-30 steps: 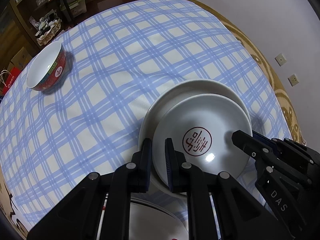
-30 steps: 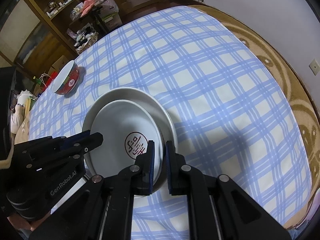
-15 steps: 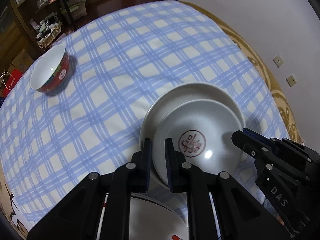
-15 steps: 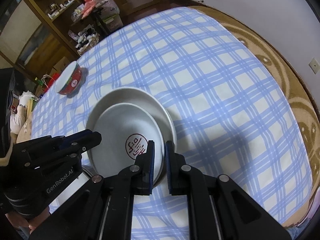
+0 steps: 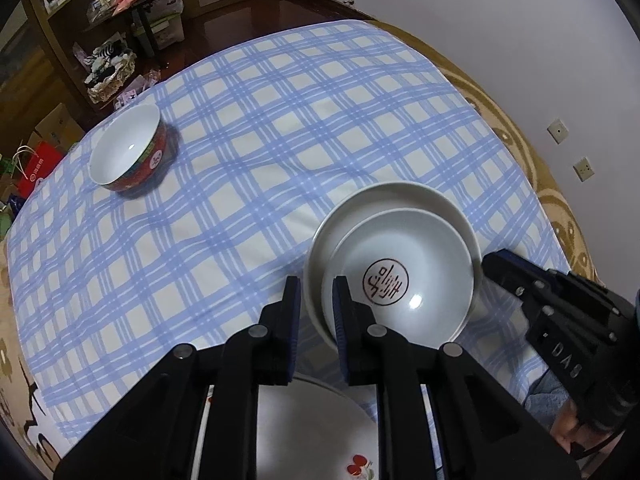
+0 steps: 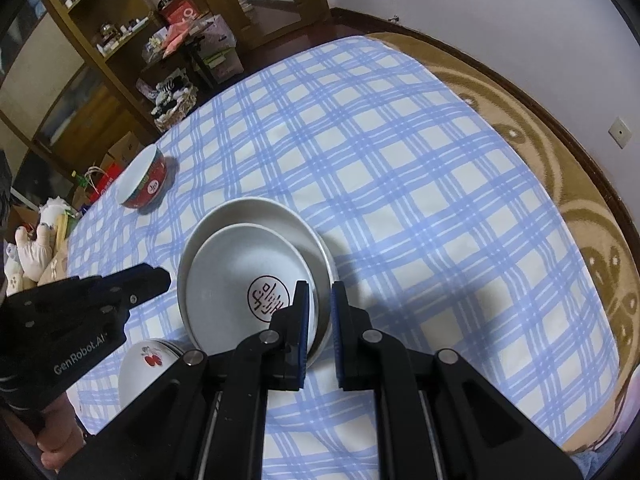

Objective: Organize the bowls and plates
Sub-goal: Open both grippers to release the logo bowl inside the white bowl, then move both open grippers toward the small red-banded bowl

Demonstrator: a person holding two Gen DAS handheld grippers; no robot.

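Left gripper (image 5: 316,304) jaws opening; right gripper (image 6: 319,308) clamped, both angled down.

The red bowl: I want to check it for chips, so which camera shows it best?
The left wrist view: the red bowl sits larger there, its white inside and whole rim facing the camera. The right wrist view shows it smaller and more side-on, mostly the red outer wall.
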